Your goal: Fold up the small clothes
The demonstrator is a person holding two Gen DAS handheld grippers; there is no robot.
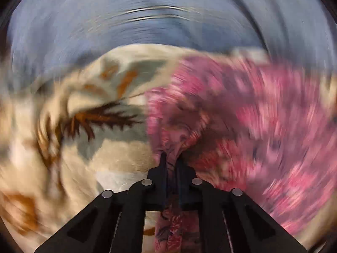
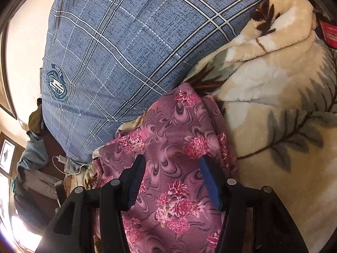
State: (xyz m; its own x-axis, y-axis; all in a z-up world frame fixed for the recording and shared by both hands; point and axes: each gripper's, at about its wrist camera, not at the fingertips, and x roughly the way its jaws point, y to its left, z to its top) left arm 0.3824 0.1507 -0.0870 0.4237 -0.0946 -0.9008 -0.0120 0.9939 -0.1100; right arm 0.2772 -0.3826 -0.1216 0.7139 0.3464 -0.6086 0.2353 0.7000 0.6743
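Observation:
A pink floral garment (image 2: 168, 139) lies on a cream blanket with a leaf print (image 2: 273, 113). In the blurred left wrist view my left gripper (image 1: 171, 158) is shut on a bunched edge of the same garment (image 1: 242, 116), and the cloth runs between its fingers toward the camera. In the right wrist view my right gripper (image 2: 172, 160) is open just above the garment, with its ribbed blue pads (image 2: 135, 181) apart over the cloth and nothing between them.
A big blue plaid pillow (image 2: 126, 42) lies beyond the garment; it shows blurred in the left wrist view (image 1: 147, 21). The blanket bunches up at the far right (image 2: 284, 16). Clothes, a white charger cable (image 2: 61, 160) and framed pictures are at the left.

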